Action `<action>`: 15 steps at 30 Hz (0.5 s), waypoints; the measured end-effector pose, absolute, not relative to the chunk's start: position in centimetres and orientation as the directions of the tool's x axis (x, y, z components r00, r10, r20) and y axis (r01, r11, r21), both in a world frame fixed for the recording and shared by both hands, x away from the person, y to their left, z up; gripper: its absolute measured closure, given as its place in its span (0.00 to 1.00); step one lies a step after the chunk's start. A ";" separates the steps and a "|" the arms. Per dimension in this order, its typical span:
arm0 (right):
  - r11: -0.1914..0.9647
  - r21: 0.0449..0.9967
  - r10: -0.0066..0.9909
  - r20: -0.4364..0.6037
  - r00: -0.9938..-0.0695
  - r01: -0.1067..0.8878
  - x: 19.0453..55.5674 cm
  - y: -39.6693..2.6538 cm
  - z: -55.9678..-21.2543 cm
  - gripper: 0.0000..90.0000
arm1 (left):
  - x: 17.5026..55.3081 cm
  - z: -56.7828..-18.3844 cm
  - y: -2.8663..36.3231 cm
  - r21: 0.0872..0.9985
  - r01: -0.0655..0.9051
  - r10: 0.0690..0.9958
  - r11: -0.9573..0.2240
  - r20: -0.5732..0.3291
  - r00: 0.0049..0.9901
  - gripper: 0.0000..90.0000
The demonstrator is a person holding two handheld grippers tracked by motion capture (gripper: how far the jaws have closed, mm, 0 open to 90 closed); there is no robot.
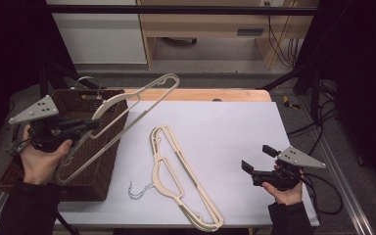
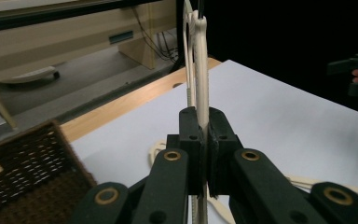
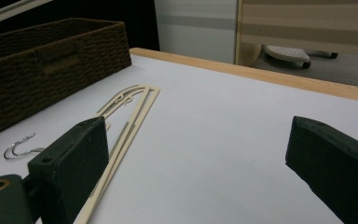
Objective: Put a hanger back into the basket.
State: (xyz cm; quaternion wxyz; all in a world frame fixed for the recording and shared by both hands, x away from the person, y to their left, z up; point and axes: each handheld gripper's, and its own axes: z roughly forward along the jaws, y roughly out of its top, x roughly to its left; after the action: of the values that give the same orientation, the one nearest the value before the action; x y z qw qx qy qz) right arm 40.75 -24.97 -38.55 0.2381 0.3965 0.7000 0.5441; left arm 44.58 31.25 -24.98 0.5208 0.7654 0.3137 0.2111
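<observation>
No legible txt — no labels.

The table [image 1: 235, 127] carries a white sheet over most of its top; a strip of bare wood [image 1: 200, 94] is exposed along the far edge. A dark woven basket [image 1: 95, 171] stands on the left end of the table, its right wall just beside the sheet's left edge. 2 cream hangers [image 1: 176, 171], stacked, lie flat on the white surface near its middle, their metal hooks [image 1: 138, 191] pointing toward the basket.
</observation>
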 end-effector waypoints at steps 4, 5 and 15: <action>0.091 0.952 0.813 0.097 -0.574 0.291 40.7 -25.0 -38.4 0.07 | 45.8 -24.7 33.3 0.922 0.280 0.733 -0.267 0.005 0.680 0.96; 0.091 0.952 0.813 0.097 -0.574 0.291 40.7 -25.0 -38.4 0.07 | 45.8 -24.7 33.3 0.922 0.280 0.733 -0.267 0.005 0.680 0.96; 0.103 0.951 0.813 0.088 -0.576 0.292 40.7 -25.0 -38.5 0.06 | 48.7 -26.2 36.7 0.891 0.332 0.765 -0.311 0.027 0.644 0.96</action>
State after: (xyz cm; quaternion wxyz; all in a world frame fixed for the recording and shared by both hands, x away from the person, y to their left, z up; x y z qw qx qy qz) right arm 40.74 -25.03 -38.47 0.2402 0.3929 0.7027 0.5423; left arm 48.69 36.67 -26.18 0.4687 0.7760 0.3534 0.2308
